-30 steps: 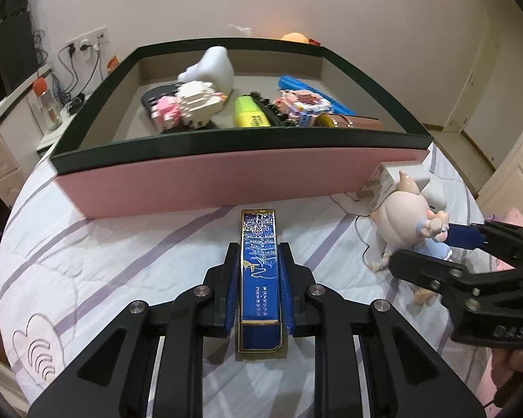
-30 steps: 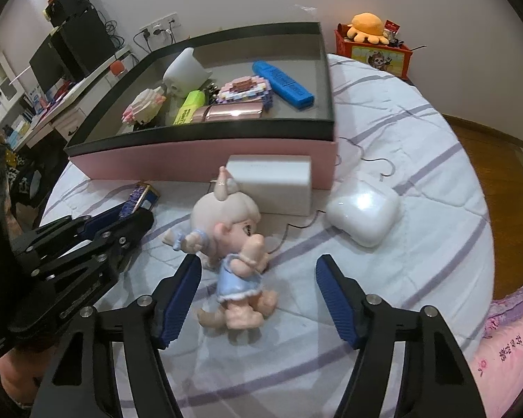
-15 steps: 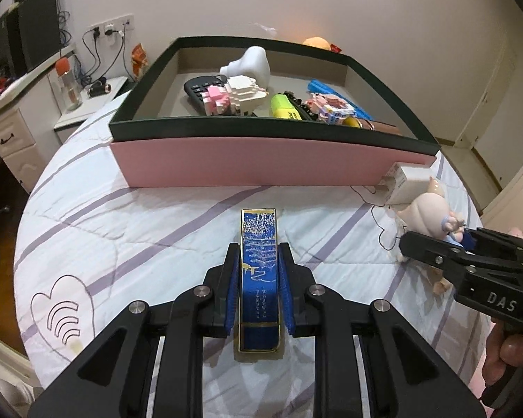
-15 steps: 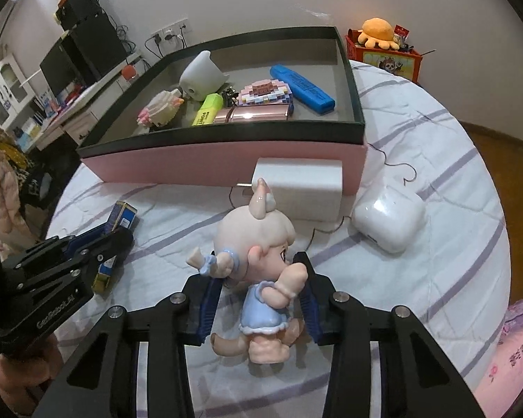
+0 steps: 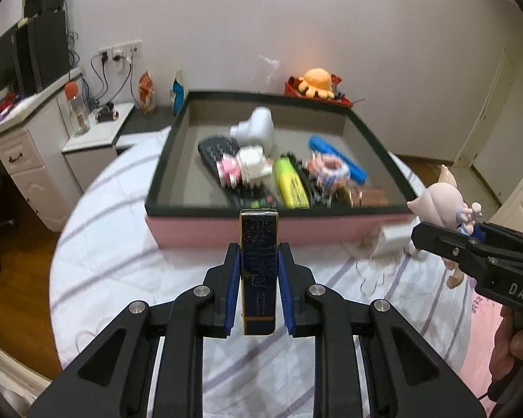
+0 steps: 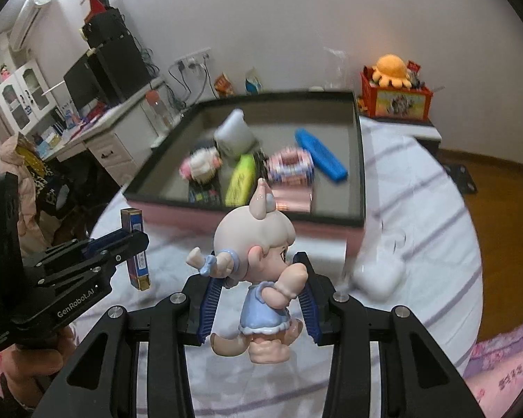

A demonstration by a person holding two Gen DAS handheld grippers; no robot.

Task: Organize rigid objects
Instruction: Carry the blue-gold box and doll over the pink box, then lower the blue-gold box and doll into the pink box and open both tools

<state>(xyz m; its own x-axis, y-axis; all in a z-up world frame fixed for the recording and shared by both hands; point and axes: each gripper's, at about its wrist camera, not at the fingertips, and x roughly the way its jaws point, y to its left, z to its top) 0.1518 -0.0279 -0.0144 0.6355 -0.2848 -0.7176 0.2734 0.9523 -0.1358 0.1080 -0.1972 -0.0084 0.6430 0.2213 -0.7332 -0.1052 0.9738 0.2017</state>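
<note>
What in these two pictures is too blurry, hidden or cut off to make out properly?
- Left wrist view: things in the pink tray are motion-blurred; the printing on the blue box in the left gripper is too small to read.
- Right wrist view: the white case and charger beside the tray are smeared; the right gripper hides the doll's sides.

Box crowded at its near half, open behind

The tray (image 5: pixel 376 136) stood bare along its left side and back; remote (image 5: pixel 226 167), highlighter (image 5: pixel 291 186) and block toys (image 5: pixel 249 167) filled the rest.
</note>
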